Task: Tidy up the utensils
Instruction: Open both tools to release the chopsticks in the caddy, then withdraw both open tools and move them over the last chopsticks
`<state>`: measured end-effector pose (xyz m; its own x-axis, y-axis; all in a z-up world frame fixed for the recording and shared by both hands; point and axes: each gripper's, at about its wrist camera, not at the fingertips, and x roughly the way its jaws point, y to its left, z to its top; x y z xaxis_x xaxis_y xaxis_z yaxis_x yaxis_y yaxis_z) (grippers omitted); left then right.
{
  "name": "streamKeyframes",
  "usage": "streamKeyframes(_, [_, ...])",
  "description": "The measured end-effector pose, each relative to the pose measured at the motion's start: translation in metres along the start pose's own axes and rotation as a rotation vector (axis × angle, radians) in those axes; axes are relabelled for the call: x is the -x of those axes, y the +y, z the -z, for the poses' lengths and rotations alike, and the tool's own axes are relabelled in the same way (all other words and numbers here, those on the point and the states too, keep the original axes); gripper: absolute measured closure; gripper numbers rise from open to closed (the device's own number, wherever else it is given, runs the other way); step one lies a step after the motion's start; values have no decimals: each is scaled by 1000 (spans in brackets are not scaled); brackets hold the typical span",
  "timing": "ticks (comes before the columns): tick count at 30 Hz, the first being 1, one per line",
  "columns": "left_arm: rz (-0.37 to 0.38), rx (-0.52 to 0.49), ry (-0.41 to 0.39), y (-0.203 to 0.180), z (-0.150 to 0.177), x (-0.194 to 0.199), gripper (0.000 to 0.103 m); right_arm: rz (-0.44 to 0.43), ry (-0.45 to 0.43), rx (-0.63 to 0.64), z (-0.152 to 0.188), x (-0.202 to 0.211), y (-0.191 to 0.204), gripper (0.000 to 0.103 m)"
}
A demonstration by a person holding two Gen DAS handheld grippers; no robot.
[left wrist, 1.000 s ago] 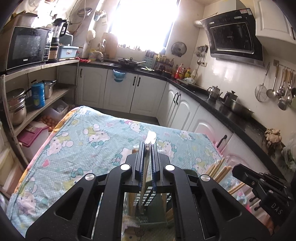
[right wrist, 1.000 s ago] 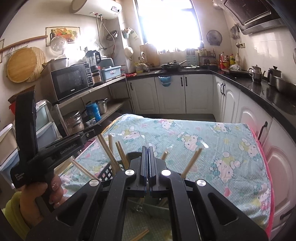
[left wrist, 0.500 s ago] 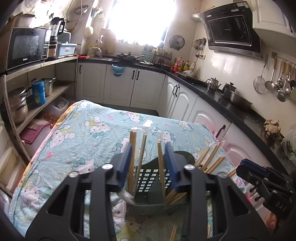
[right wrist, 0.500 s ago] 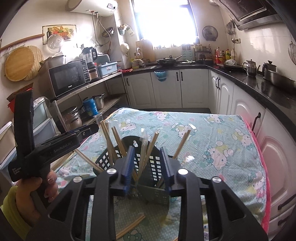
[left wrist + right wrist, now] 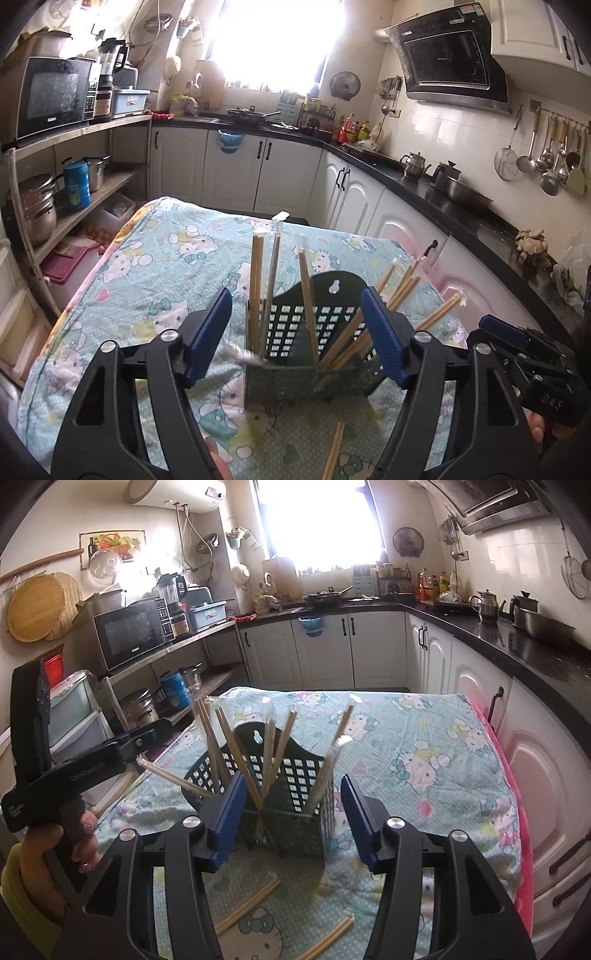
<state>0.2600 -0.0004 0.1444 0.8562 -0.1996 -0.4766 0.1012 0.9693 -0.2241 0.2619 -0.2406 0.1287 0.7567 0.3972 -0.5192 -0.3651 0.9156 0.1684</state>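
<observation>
Kitchen surface (image 5: 155, 295) under a cartoon-cat cloth, with a dark slotted basket (image 5: 295, 339) of chopsticks (image 5: 255, 284) at its near end.

Left hand-held gripper (image 5: 295, 336) and right hand-held gripper (image 5: 291, 812) both stand wide apart and hold nothing, one on each side of the basket. Loose chopstick pairs (image 5: 247, 904) lie on the cloth just in front of it. White cabinets (image 5: 236, 170) and a black counter (image 5: 443, 195) ring the room; a microwave (image 5: 55, 96) sits on the left shelf, ladles (image 5: 546, 155) hang on the right wall.

chopsticks (image 5: 280, 753) in basket (image 5: 295, 775) | basket on table (image 5: 424, 738) | loose pairs (image 5: 247, 904) in front
</observation>
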Motion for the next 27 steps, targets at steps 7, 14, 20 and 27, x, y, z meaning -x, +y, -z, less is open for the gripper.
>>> streamKeyframes(7, [20, 1, -7, -3, 11, 16, 20, 14, 8, -1, 14, 9, -3, 44])
streamKeyframes(14, [34, 5, 3, -3, 27, 26, 13, 25, 26, 5, 31, 15, -5, 41])
streamKeyframes(20, [50, -2, 33, -6, 48, 31, 13, 33, 59, -1, 49, 13, -9, 40])
streamKeyframes(27, [74, -28, 100, -13, 80, 28, 13, 40, 130, -17, 80, -1, -18, 40])
